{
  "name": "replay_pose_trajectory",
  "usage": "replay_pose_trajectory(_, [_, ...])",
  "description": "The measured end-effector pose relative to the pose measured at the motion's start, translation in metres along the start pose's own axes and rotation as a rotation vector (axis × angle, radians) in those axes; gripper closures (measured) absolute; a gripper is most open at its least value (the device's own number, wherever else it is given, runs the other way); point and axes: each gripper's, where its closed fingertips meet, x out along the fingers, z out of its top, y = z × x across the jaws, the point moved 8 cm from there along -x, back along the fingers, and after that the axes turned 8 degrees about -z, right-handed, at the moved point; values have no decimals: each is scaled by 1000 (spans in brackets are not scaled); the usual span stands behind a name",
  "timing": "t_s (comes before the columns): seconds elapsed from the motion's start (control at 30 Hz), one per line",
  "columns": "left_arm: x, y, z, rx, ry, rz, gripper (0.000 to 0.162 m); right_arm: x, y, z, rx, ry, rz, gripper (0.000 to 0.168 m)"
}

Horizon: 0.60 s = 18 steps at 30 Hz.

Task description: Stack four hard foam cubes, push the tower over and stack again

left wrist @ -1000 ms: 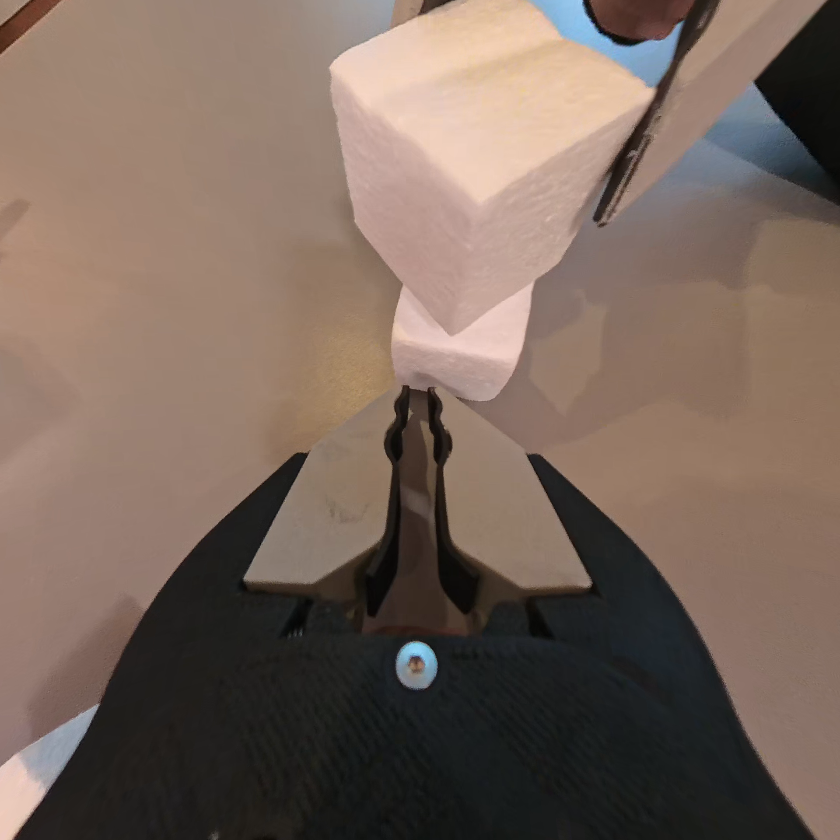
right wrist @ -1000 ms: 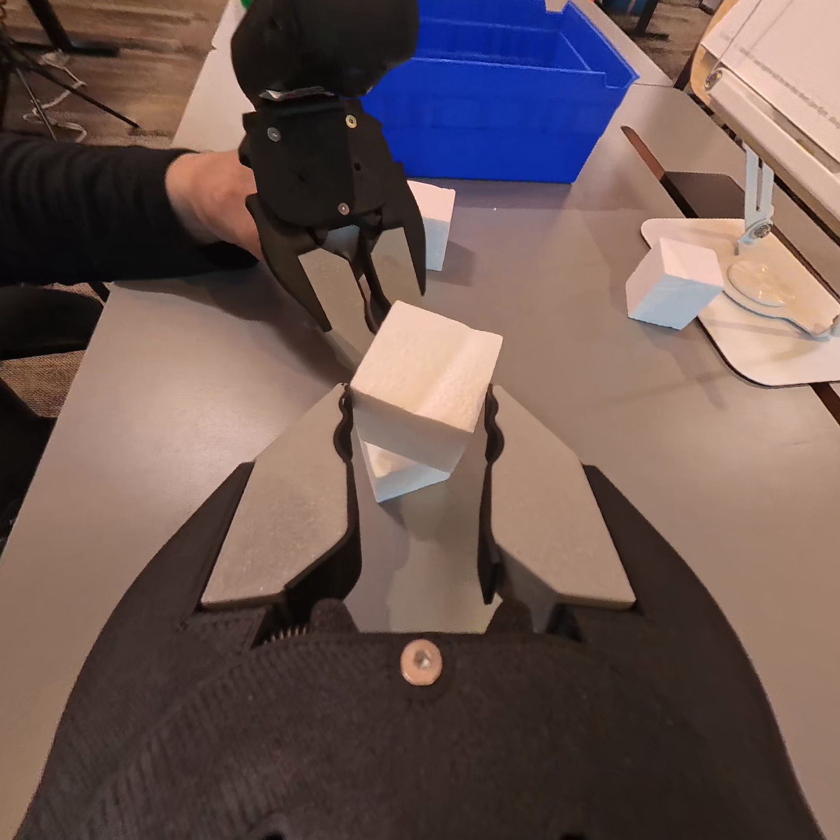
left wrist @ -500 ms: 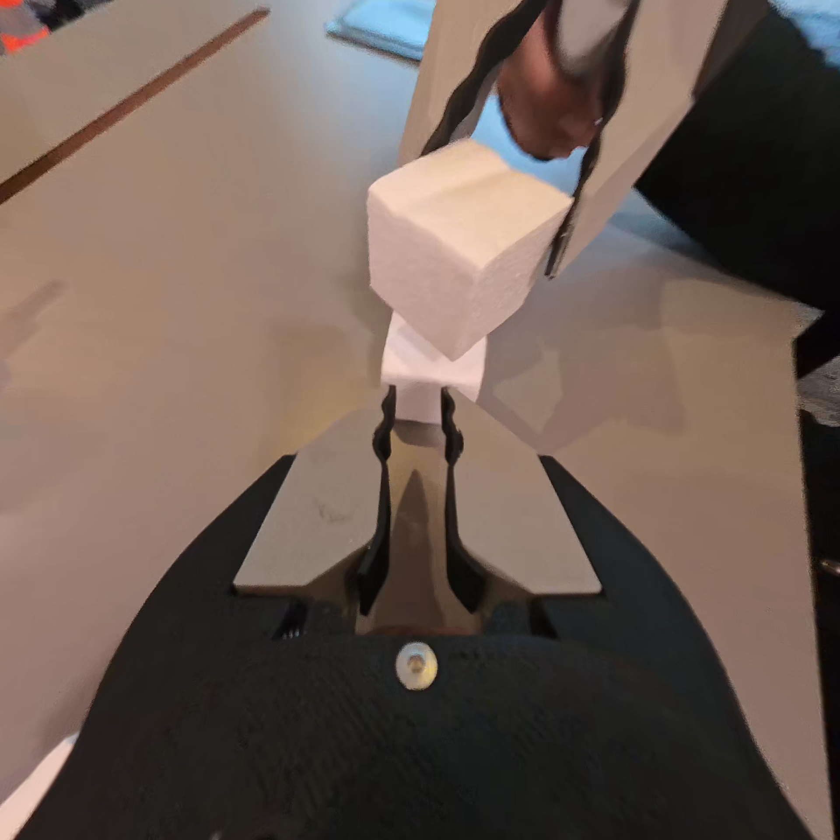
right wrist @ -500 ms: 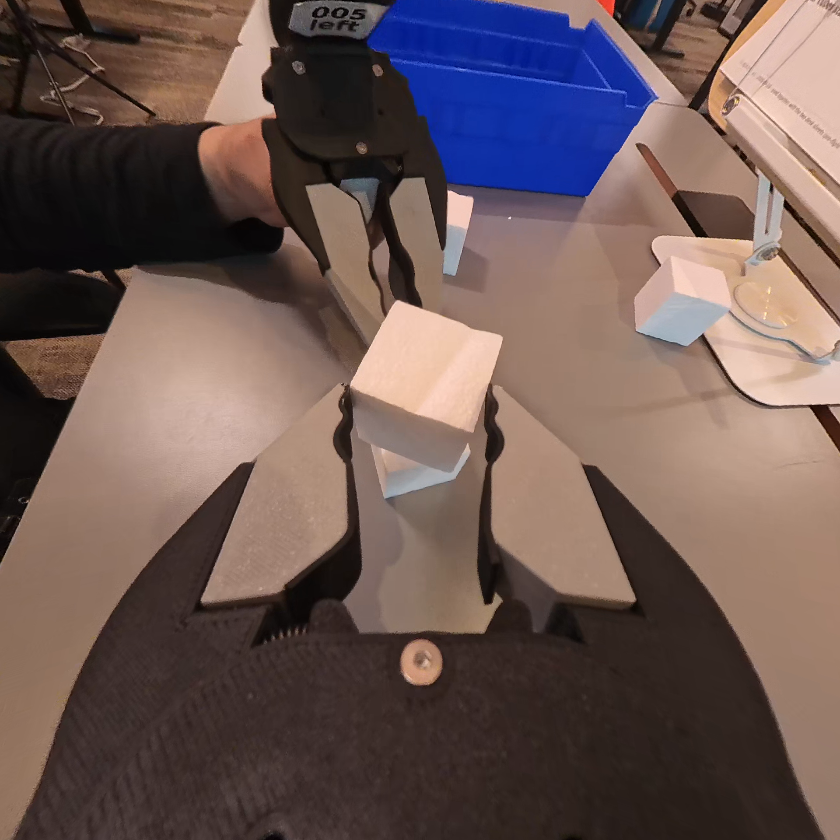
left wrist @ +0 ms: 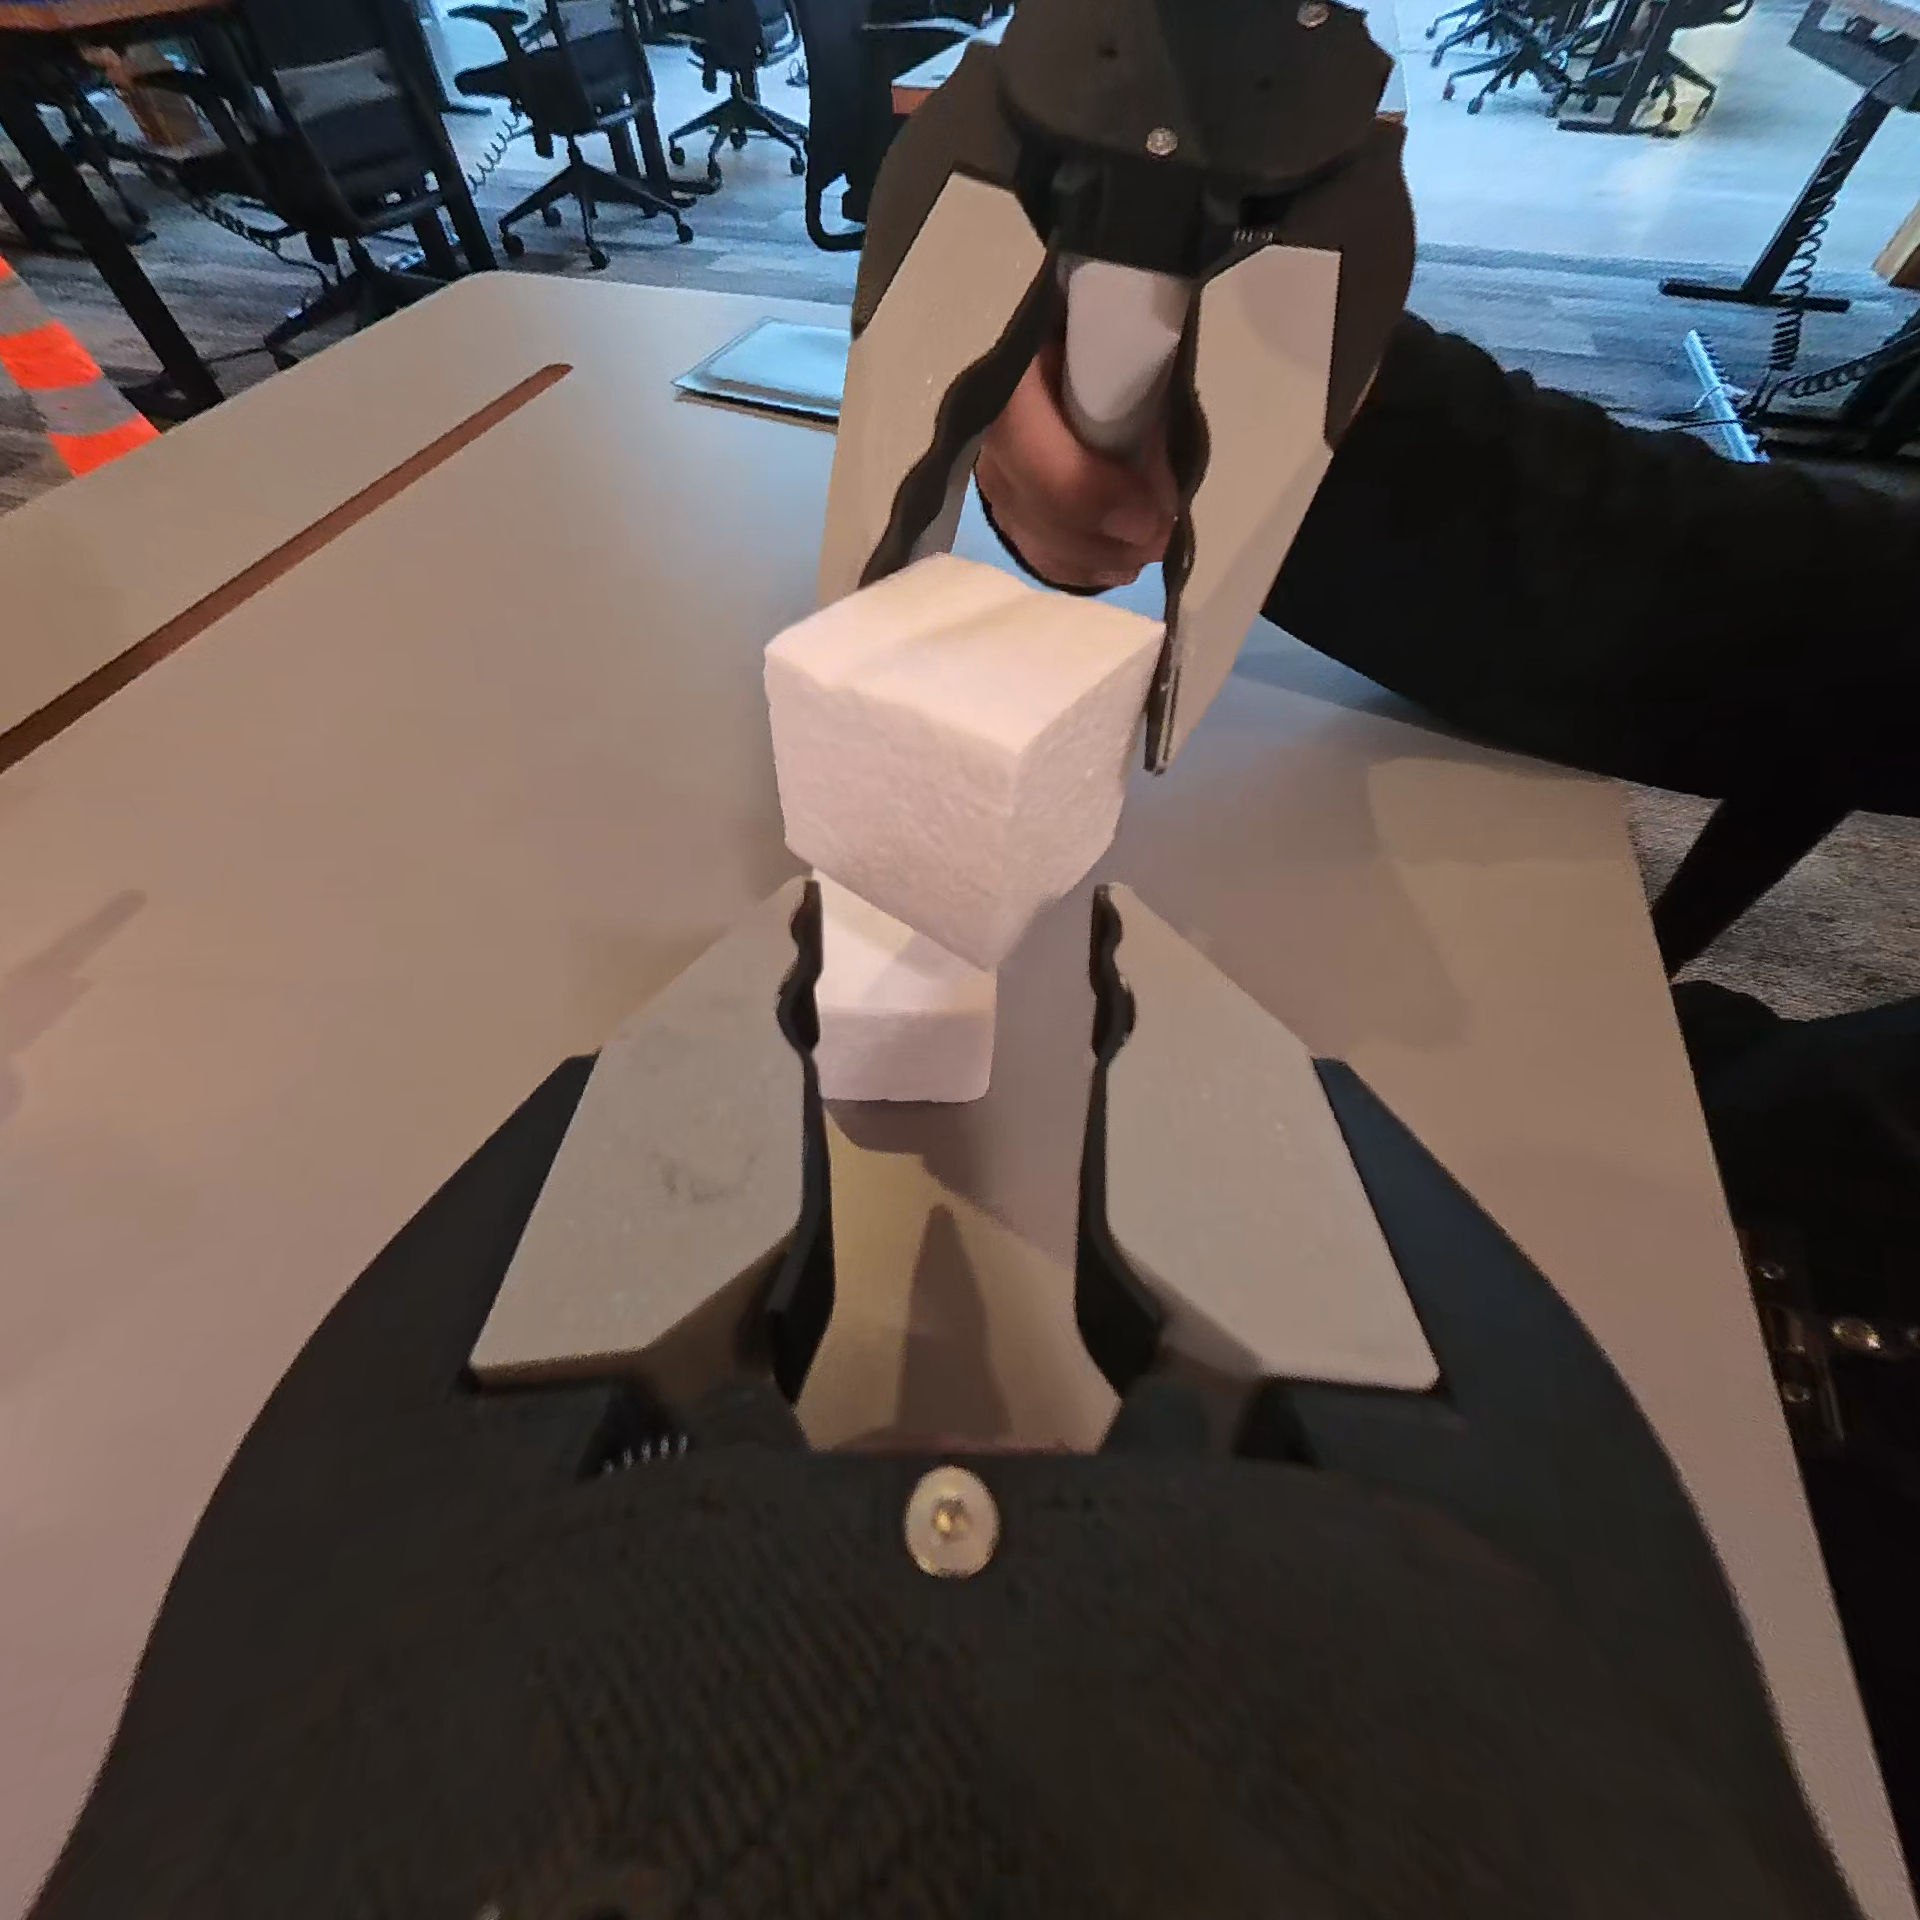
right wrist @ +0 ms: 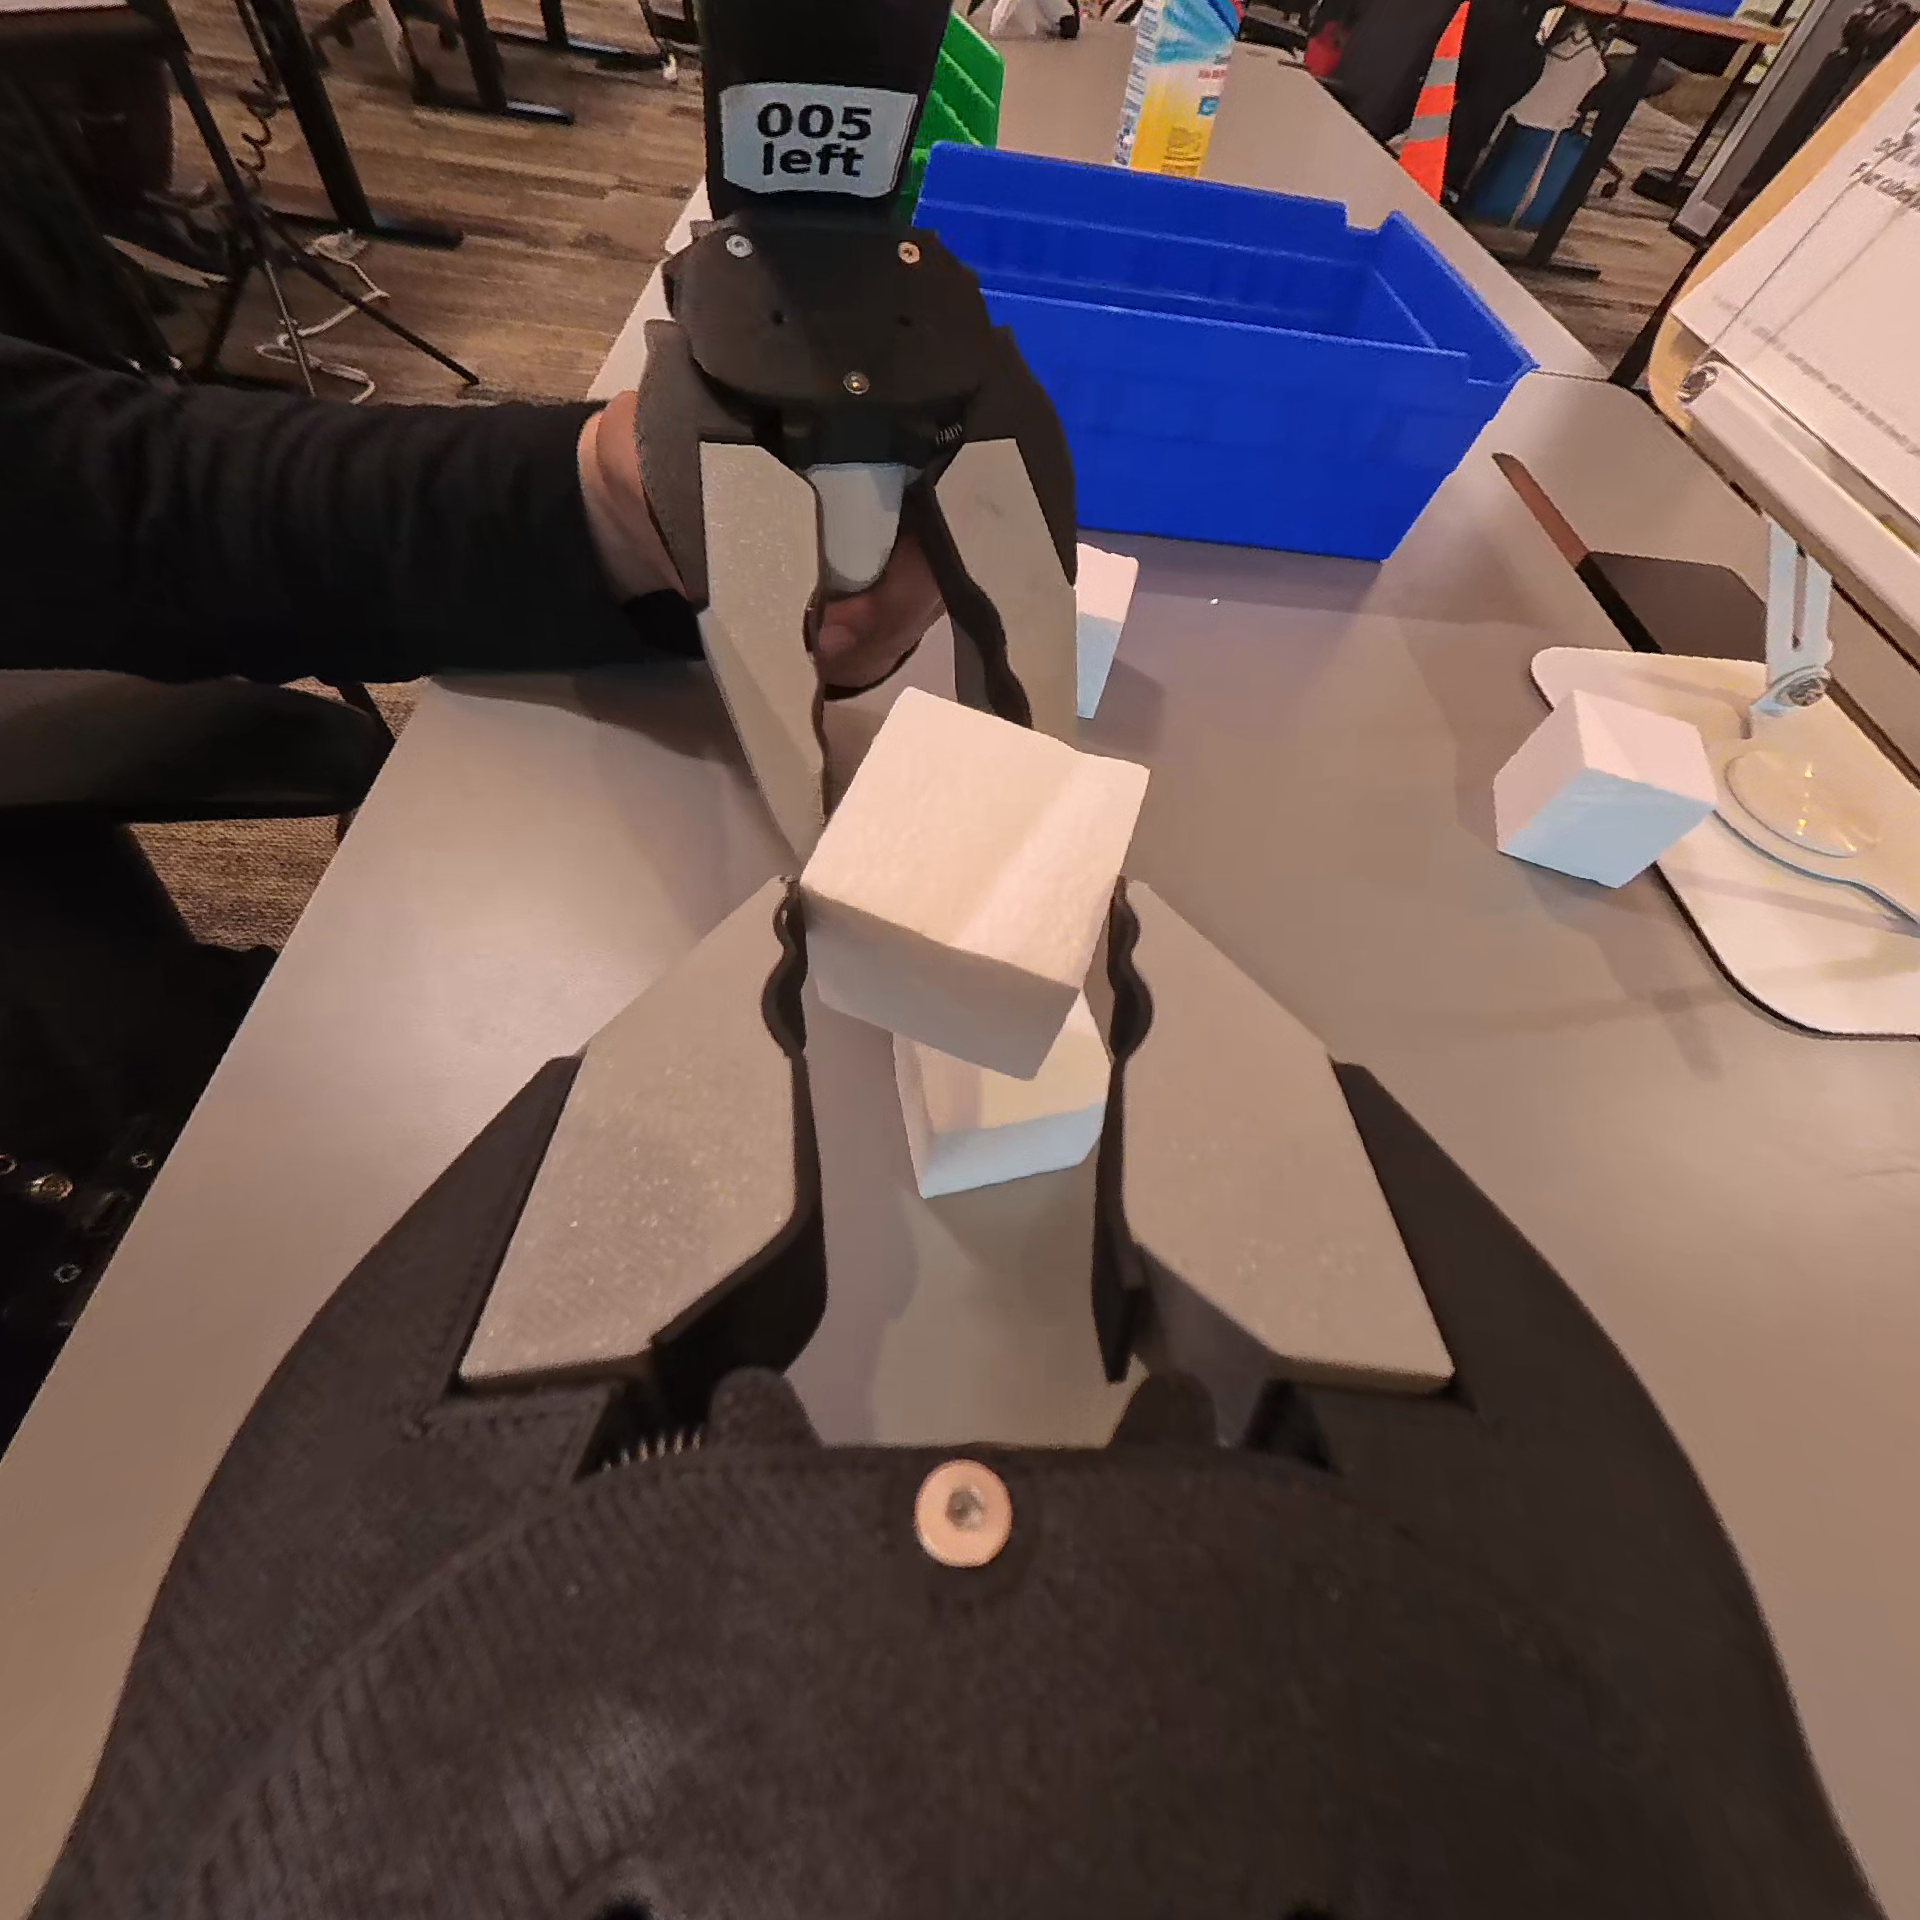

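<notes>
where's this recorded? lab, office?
Looks like an open-plan office used for data collection: rolling office chairs at desks behind the grey table, an orange traffic cone, and a blue storage bin.

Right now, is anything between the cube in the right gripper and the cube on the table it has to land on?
Nothing visible. The held cube, clamped in the right gripper, hangs tilted just above the base cube. The left gripper is open, its fingers beside the base cube, not over it.
</notes>
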Motion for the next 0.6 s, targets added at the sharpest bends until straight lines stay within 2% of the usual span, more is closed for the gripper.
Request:
replay_pose_trajectory(0.17, [6, -3, 0, 23, 12, 3, 109, 5, 5, 2, 4, -17, 38, 112])
replay_pose_trajectory(0.3, [11, -7, 0, 54, 26, -5, 101, 7, 13, 4, 2, -29, 103, 112])
replay_pose_trajectory(0.6, [9, -8, 0, 103, 50, 41, 104, 7, 11, 2, -15, -17, 74, 115])
